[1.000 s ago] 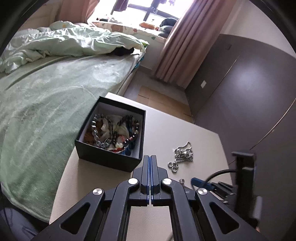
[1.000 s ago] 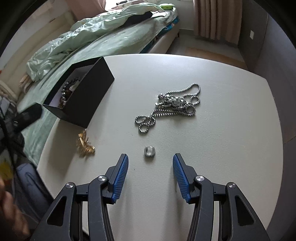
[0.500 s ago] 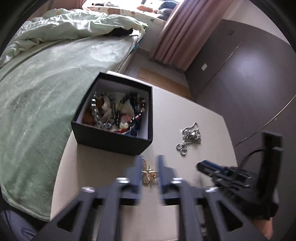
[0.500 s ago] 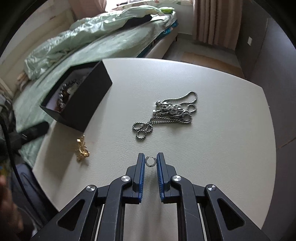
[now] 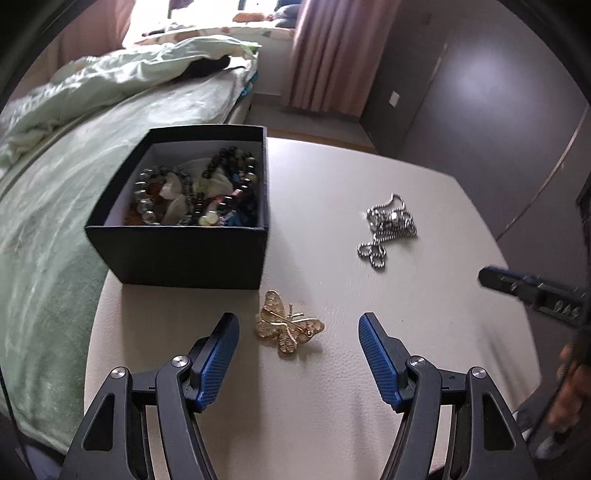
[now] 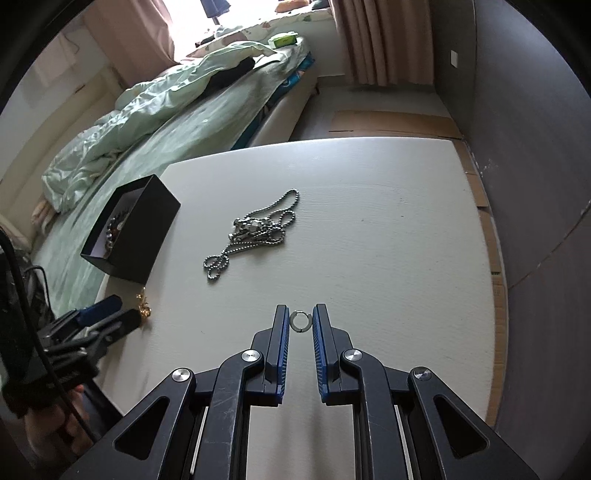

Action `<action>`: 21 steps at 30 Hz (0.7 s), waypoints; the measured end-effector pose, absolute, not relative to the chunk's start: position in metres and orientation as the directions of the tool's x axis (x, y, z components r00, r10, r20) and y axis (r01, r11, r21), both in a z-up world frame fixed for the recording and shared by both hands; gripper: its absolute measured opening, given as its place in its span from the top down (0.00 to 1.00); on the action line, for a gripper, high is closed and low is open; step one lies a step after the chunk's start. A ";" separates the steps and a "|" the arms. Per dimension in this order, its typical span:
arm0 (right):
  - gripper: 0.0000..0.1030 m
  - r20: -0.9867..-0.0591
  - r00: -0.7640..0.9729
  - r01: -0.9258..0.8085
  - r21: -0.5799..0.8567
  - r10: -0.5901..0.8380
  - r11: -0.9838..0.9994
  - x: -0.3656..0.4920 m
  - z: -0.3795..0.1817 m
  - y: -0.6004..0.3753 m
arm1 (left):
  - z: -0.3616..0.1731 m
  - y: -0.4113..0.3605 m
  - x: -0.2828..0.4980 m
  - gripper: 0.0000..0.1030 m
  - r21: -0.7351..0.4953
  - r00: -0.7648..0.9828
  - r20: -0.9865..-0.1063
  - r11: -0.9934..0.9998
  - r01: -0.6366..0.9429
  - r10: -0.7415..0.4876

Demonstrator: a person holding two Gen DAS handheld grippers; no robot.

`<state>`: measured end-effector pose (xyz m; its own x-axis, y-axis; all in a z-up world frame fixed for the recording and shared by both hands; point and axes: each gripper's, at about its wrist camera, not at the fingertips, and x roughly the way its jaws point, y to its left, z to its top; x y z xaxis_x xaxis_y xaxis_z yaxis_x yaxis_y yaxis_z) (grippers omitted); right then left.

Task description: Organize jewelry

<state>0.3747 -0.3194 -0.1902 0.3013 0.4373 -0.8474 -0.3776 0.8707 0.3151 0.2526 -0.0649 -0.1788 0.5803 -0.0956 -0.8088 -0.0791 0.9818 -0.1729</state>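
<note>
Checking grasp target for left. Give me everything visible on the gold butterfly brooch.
The gold butterfly brooch looks like filigree metal, wings spread, a pin bar across its body. It lies flat on the white table, just in front of the black box, apart from it. The left gripper is open around it, not touching.

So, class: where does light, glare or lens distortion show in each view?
Left wrist view: blown-out window, soft glare on the dark wardrobe, table edge bowed by the fisheye. Right wrist view: bright window again, black vignette corners, sharp silver ring.
</note>
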 end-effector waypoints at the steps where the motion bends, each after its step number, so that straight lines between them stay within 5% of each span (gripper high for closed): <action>1: 0.86 -0.845 0.303 -0.380 0.316 0.440 0.869 0.374 -0.189 -0.320 | -0.181 -0.067 0.254 0.34 -0.158 0.577 -0.812 0.985 -0.075 -0.087; 8: 0.86 -0.835 0.306 -0.398 0.324 0.457 0.858 0.370 -0.183 -0.313 | -0.188 -0.073 0.259 0.34 -0.084 0.584 -0.811 0.995 -0.060 -0.034; 12: 0.86 -0.824 0.315 -0.408 0.330 0.470 0.851 0.367 -0.176 -0.305 | -0.189 -0.074 0.259 0.61 -0.003 0.583 -0.810 0.996 -0.095 0.053; 21: 0.86 -0.774 0.338 -0.436 0.375 0.535 0.818 0.362 -0.153 -0.285 | -0.173 -0.061 0.251 0.62 -0.073 0.583 -0.812 0.992 -0.107 0.003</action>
<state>0.3615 -0.2845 -0.1535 0.3377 0.5351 -0.7743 -0.4360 0.8180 0.3752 0.2512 -0.0608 -0.1735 0.5833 0.0028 -0.8122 -0.1067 0.9916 -0.0732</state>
